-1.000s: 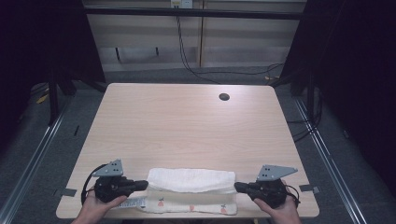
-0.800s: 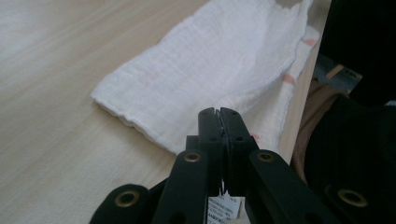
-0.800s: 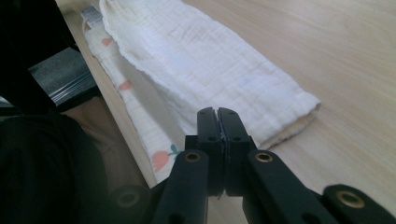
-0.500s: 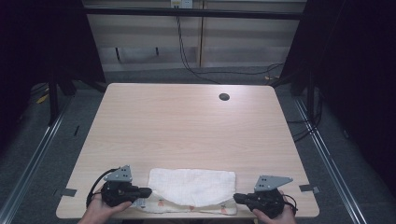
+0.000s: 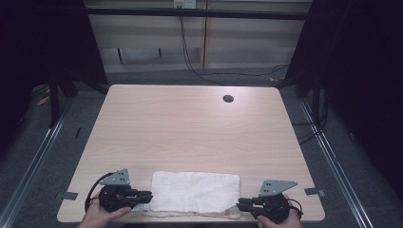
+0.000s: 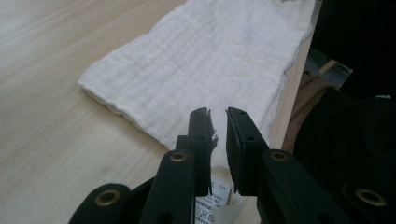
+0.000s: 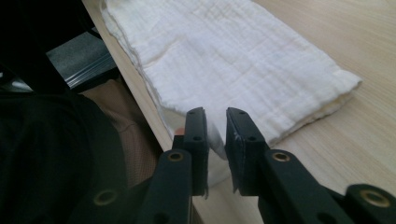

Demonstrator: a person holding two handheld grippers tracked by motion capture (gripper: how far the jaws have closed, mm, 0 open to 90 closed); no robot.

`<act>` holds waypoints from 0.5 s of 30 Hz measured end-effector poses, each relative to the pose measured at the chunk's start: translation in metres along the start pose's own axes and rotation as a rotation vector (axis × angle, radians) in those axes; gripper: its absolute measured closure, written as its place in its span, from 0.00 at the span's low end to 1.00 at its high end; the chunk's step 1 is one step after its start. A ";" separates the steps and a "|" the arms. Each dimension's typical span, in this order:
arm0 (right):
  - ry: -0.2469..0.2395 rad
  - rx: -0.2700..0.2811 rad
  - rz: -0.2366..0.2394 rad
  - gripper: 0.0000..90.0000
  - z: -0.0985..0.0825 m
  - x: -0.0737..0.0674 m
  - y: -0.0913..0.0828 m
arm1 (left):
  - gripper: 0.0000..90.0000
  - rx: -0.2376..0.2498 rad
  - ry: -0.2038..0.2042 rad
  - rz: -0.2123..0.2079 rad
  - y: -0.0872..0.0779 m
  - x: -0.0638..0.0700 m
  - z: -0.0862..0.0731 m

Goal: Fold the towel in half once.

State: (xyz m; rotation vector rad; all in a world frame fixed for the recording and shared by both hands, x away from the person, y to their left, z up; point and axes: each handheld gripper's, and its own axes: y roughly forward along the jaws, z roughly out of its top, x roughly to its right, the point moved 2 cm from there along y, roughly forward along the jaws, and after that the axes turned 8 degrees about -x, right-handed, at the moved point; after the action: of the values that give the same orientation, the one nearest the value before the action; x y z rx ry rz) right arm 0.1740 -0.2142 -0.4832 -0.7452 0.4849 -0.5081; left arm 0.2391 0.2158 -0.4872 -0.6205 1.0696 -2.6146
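— Looking at the lower middle of the frame, what lies on the bench [image 5: 190, 128]?

— One folded white cloth [image 5: 195, 191], flat against the near edge, with a small care label [image 6: 212, 198] poking out at its left end.

— And the two tongs?

— The left tongs [image 5: 148, 194] sit at the cloth's lower left corner, the right tongs [image 5: 240, 205] at its lower right corner. Both pairs have just been opening; each now stands at a narrow gap.

— Anything caught between them?

— A bit of cloth edge lies in each gap, but the pads don't press on it.

— Anything else up there?

— A dark round hole [image 5: 228, 99], upper right of the bench.
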 end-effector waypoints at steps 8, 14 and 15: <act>0.019 0.054 -0.005 0.73 0.004 0.001 -0.008 | 0.80 -0.002 -0.014 0.015 0.002 -0.004 0.002; 0.014 0.058 -0.018 0.67 0.007 0.001 -0.012 | 0.71 0.027 -0.035 0.048 -0.002 -0.013 0.007; 0.013 0.067 -0.021 0.67 0.008 0.001 -0.015 | 0.70 0.032 -0.038 0.054 -0.003 -0.014 0.008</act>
State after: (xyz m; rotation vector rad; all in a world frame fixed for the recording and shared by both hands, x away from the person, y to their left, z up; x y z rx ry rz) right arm 0.1755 -0.2203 -0.4679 -0.6835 0.4706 -0.5472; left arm 0.2554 0.2183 -0.4841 -0.6230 1.0166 -2.5580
